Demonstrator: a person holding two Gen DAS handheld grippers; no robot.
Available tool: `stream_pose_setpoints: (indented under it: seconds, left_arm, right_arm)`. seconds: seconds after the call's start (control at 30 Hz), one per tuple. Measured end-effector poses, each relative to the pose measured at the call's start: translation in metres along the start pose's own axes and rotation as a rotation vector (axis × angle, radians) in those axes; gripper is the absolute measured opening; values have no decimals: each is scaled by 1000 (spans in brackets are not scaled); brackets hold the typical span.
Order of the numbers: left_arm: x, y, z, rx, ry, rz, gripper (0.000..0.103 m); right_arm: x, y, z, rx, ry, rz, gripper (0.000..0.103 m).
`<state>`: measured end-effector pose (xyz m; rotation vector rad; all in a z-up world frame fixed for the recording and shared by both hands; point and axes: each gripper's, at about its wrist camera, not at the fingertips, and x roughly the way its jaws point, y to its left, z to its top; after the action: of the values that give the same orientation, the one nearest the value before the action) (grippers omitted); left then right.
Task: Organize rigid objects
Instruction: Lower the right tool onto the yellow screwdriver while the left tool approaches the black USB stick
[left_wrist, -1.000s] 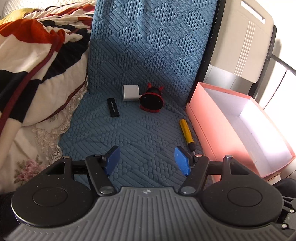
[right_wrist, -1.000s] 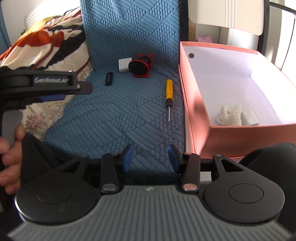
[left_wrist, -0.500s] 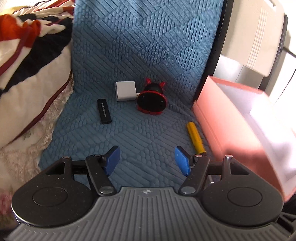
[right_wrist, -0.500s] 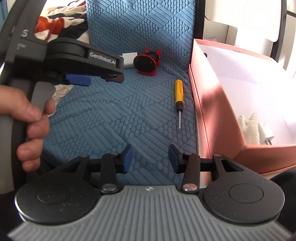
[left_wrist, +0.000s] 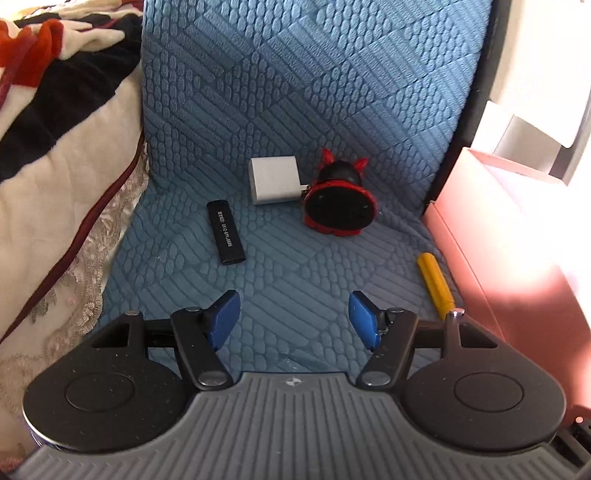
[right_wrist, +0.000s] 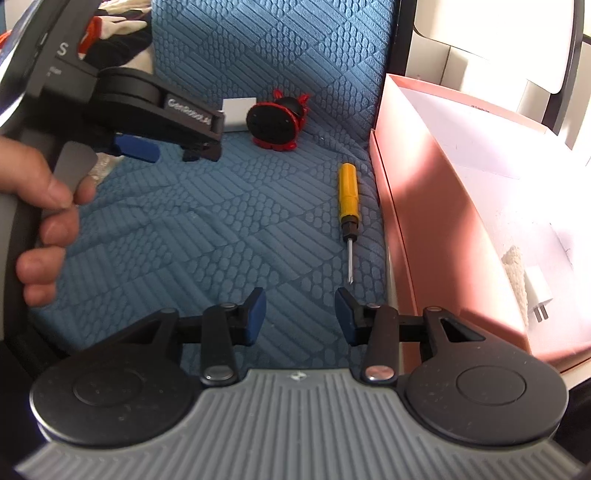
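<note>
Left wrist view: the left hand-held gripper (left_wrist: 293, 317) hangs spread and empty over the blue quilted cushion (left_wrist: 295, 110); at about eleven o'clock from it lies the black USB-like stick (left_wrist: 226, 232), flat and slim, likely light and rigid, best pinched across its narrow sides; at twelve the white charger block (left_wrist: 274, 180), smooth, perhaps slippery, to be taken on two flat faces; just beside it at one o'clock the red-and-black round toy (left_wrist: 340, 205), seemingly hard, awkward in shape, best gripped across its disc; at three only the yellow handle of the screwdriver (left_wrist: 435, 284) shows, near the pink box (left_wrist: 480, 236).

Right wrist view: the right hand-held gripper (right_wrist: 300, 317) is parted, narrower, holding nothing; here the screwdriver (right_wrist: 348, 199) shows whole at one o'clock, thin metal tip toward the camera, so take the stiff handle; the box interior appears, holding a white plug (right_wrist: 537, 291) and something fluffy; the person's hand (right_wrist: 40, 206) on the other tool blocks the stick.
</note>
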<state>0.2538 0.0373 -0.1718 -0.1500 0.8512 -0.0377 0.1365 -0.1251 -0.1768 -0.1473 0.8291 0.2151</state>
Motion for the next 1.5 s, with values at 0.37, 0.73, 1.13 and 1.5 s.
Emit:
stream_pose_setpoints:
  seconds: [0.37, 0.73, 1.13, 1.5]
  left_arm:
    - [20, 12, 6, -65, 53, -19, 70]
    - [28, 38, 6, -227, 55, -85, 69]
    - [47, 47, 23, -286, 26, -50, 63]
    - [81, 46, 37, -237, 27, 60, 55]
  right_arm:
    - [33, -4, 7, 30, 9, -31, 44]
    - [48, -19, 11, 104, -2, -52, 39]
    - [64, -18, 35, 52, -58, -82, 37]
    - [91, -19, 60, -34, -60, -120, 32]
